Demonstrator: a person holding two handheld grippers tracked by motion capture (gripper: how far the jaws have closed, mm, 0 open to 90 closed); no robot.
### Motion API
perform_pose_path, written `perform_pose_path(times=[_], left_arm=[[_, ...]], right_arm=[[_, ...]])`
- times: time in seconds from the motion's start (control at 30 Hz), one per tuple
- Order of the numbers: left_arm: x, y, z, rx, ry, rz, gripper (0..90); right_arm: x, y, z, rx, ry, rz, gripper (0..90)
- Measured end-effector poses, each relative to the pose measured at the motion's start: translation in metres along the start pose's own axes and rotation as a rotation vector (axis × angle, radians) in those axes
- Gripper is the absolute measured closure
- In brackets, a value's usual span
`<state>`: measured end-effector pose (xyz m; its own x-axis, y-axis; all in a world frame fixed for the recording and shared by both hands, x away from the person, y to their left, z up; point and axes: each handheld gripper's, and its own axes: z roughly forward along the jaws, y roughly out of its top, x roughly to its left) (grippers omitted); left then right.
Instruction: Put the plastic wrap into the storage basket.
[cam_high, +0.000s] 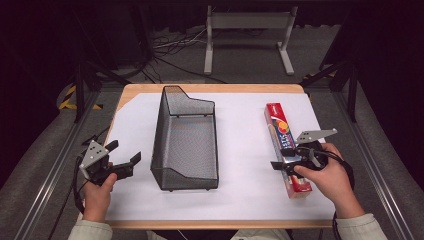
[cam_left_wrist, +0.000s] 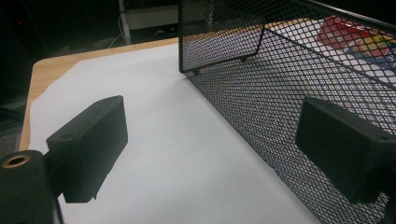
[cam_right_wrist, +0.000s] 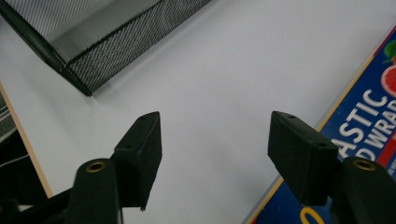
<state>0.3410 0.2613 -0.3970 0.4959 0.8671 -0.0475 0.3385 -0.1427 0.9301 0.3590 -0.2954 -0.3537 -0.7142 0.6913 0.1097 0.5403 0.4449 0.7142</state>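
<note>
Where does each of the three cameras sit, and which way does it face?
High view: above the person's side, looking forward and down on the table; both hands, left gripper, right gripper.
Left gripper view: between its open jaws toward the mesh basket.
Right gripper view: down between open jaws at white paper, beside the plastic wrap box.
All share the basket.

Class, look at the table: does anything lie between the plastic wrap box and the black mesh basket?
Nothing visible does. Only bare white paper separates the plastic wrap box from the mesh basket; the open right gripper sits at the box's left edge.
</note>
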Motion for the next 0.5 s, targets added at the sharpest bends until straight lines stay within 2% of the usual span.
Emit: perform_pose_path(times=[0.17,0.23,0.3,0.37,0.43,0.5], left_arm=[[0.000,0.000,0.000,-0.003,0.004,-0.002,10.0],[0.000,0.000,-0.001,-0.005,0.005,-0.003,10.0],[0.000,0.000,0.000,-0.005,0.005,-0.003,10.0],[0.000,0.000,0.000,-0.006,0.005,-0.003,10.0],[0.000,0.000,-0.001,-0.006,0.006,-0.003,10.0],[0.000,0.000,-0.001,-0.008,0.007,-0.003,10.0]], right_arm=[[-0.004,0.004,-0.004,-0.104,-0.021,0.050,29.6],[-0.005,0.005,-0.005,-0.147,-0.006,0.066,30.6],[-0.006,0.006,-0.005,-0.151,-0.009,0.065,30.2],[-0.007,0.008,-0.005,-0.156,-0.042,0.060,29.9],[-0.009,0.010,-0.006,-0.147,-0.059,0.075,29.1],[-0.012,0.014,-0.005,-0.147,-0.084,0.066,25.5]])
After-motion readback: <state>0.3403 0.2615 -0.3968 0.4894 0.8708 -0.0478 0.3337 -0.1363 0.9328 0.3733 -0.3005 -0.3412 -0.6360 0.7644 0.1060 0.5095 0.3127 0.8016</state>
